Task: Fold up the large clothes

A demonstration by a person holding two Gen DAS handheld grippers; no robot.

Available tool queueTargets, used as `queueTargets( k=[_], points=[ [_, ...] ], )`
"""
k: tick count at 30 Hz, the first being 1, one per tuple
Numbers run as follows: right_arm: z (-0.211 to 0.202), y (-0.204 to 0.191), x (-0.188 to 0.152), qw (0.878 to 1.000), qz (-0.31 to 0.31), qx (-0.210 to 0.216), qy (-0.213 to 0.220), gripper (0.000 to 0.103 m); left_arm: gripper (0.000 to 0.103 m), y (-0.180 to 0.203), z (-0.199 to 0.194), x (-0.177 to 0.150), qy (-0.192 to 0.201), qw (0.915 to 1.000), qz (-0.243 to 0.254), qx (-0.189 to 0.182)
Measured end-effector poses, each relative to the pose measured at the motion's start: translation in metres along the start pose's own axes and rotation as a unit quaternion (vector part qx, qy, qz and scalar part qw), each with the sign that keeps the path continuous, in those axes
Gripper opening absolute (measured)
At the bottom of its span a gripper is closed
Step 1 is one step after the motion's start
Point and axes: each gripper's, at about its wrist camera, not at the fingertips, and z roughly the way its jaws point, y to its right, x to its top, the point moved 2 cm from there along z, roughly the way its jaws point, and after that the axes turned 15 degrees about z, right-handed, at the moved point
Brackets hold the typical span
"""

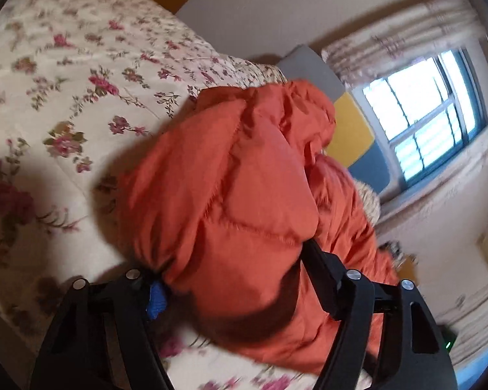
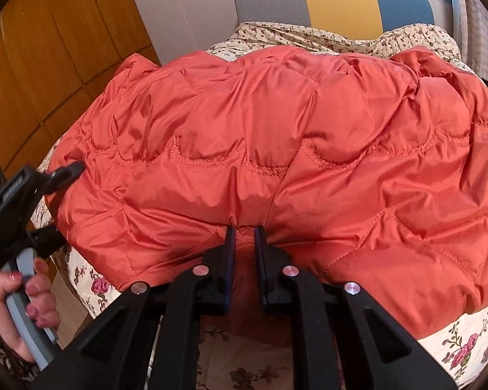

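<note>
An orange quilted jacket [image 2: 276, 136] lies spread on the flowered bedspread [image 1: 65, 74]. The right gripper [image 2: 244, 237] pinches a fold at its near hem, jaws nearly together. The left gripper [image 1: 231, 260] straddles a bunched sleeve, jaws half wide, pads against the puffy fabric.
</note>
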Motion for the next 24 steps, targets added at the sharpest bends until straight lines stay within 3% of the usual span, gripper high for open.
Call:
queueTargets(
  k=[1, 5, 8, 11, 16, 20, 22, 24],
  points=[
    [0.0, 0.0, -0.001, 1.0, 0.001, 0.0, 0.001, 0.01, 0.053, -0.001, 0.004, 0.002, -0.003, 0.9997, -0.022, -0.012],
    [0.002, -0.004, -0.005, 1.0, -0.003, -0.003, 0.005, 0.01, 0.029, 0.002, 0.002, 0.003, -0.001, 0.9982, -0.056, -0.022],
    [0.002, -0.004, -0.008, 1.0, -0.001, -0.006, 0.012, 0.01, 0.021, 0.037, -0.014, 0.012, 0.03, 0.9992, 0.028, -0.005],
    [0.002, -0.003, -0.011, 1.0, 0.008, -0.003, 0.017, 0.01, 0.02, 0.084, -0.029, 0.023, 0.059, 0.9912, 0.116, -0.022],
    [0.003, 0.002, -0.01, 0.999, 0.037, 0.019, 0.008, 0.01, 0.02, 0.163, -0.043, 0.024, 0.08, 0.9645, 0.241, -0.073],
    [-0.002, 0.011, -0.003, 0.997, 0.063, 0.049, -0.018, 0.011, 0.02, 0.221, -0.043, 0.006, 0.077, 0.9316, 0.341, -0.101],
    [-0.015, 0.019, 0.002, 0.994, 0.085, 0.067, -0.019, 0.014, 0.02, 0.244, -0.039, -0.004, 0.076, 0.915, 0.382, -0.104],
    [-0.045, 0.032, 0.008, 0.992, 0.103, 0.068, 0.019, 0.029, 0.02, 0.26, -0.036, -0.009, 0.081, 0.9027, 0.411, -0.098]
  ],
)
